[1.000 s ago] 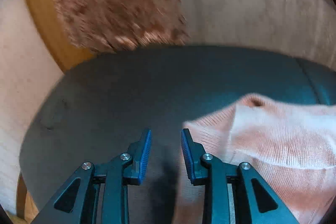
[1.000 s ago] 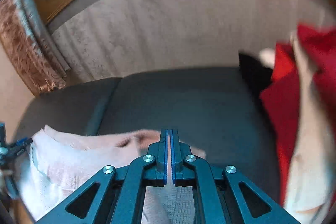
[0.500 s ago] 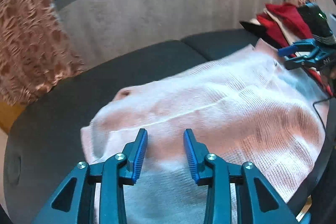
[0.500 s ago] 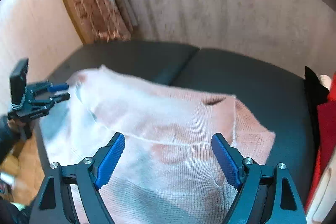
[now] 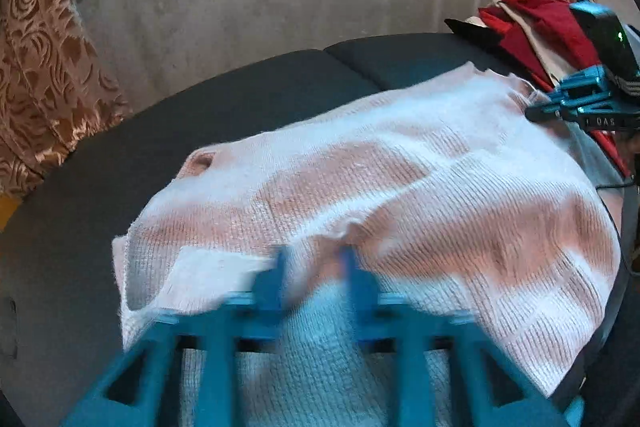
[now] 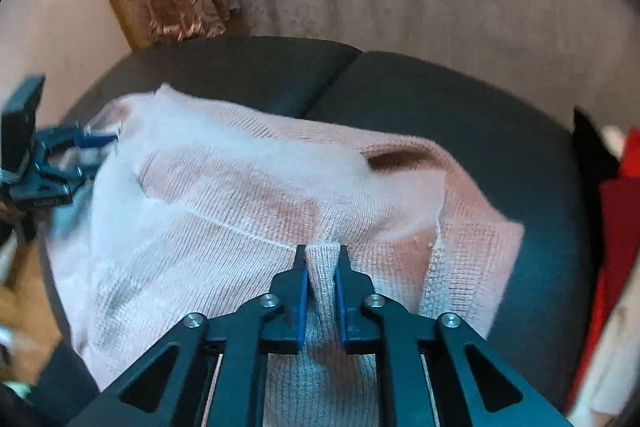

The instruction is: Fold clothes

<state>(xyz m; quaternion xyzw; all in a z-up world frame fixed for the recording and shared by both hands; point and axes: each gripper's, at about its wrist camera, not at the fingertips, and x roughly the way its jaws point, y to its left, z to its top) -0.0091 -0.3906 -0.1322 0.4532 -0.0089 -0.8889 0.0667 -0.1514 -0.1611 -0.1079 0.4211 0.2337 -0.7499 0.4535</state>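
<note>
Right wrist view: the right gripper (image 6: 322, 263) pinches a ridge of the pink sweater's (image 6: 224, 211) near hem. The left gripper (image 5: 314, 267), blurred, is closing on a similar pucker. The sweater lies spread, only roughly flat, across the dark sofa seat (image 6: 472, 107). Folding looks barely begun: no clean fold shows. Knit ribbed, pale, softly rumpled; more clothes (image 5: 536, 19) wait heaped beside.

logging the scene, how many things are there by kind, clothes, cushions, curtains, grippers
pink sweater: 1
pile of red, black and cream clothes, number unclear: 1
dark seat cushions: 2
patterned curtain: 1
grippers, left gripper, right gripper: 2
total: 7
</note>
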